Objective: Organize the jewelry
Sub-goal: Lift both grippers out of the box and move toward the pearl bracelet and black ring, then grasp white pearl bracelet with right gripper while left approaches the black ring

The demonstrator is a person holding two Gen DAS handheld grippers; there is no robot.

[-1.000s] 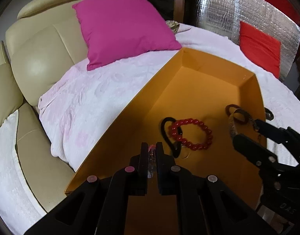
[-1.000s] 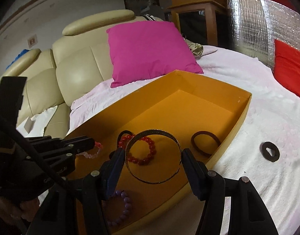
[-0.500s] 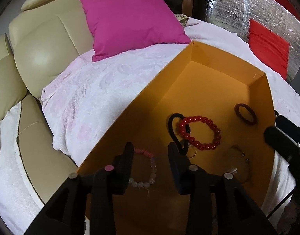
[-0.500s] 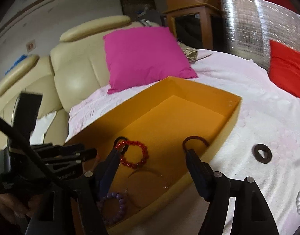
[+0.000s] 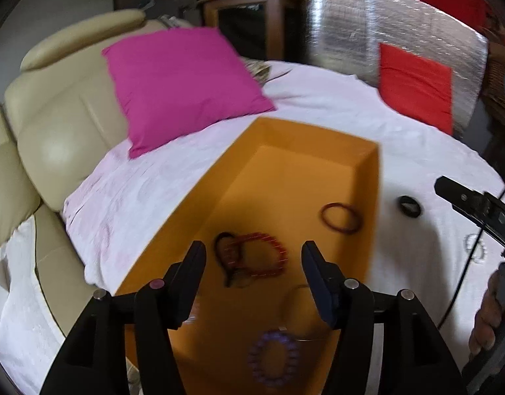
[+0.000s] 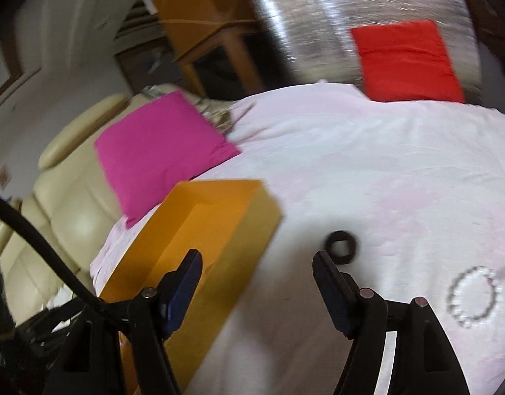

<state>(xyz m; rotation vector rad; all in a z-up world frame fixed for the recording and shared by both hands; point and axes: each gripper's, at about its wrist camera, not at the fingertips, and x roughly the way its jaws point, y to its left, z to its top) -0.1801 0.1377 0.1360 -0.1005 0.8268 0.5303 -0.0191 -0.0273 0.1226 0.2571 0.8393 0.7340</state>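
An orange box (image 5: 285,164) lies on the pink-white bedspread. Inside it are a red bead bracelet (image 5: 264,258), a black hair tie (image 5: 223,256), a dark brown ring (image 5: 340,218), a thin metal bangle (image 5: 298,312) and a purple bead bracelet (image 5: 273,357). My left gripper (image 5: 254,271) is open and empty above the box. My right gripper (image 6: 257,276) is open and empty, right of the box (image 6: 206,230). On the bedspread lie a black ring (image 6: 342,242) and a white bead bracelet (image 6: 473,293); both also show in the left wrist view, ring (image 5: 409,206) and bracelet (image 5: 476,248).
A magenta pillow (image 5: 183,85) leans on the beige headboard (image 5: 54,125) at the far left. A red cushion (image 5: 417,85) rests against a silver foil panel (image 5: 367,33) at the back right. A wooden cabinet (image 5: 249,23) stands behind the bed.
My left gripper opened and dropped the pink bracelet into the box, then rose. My right gripper released the metal bangle into the box and swung right toward the black ring.
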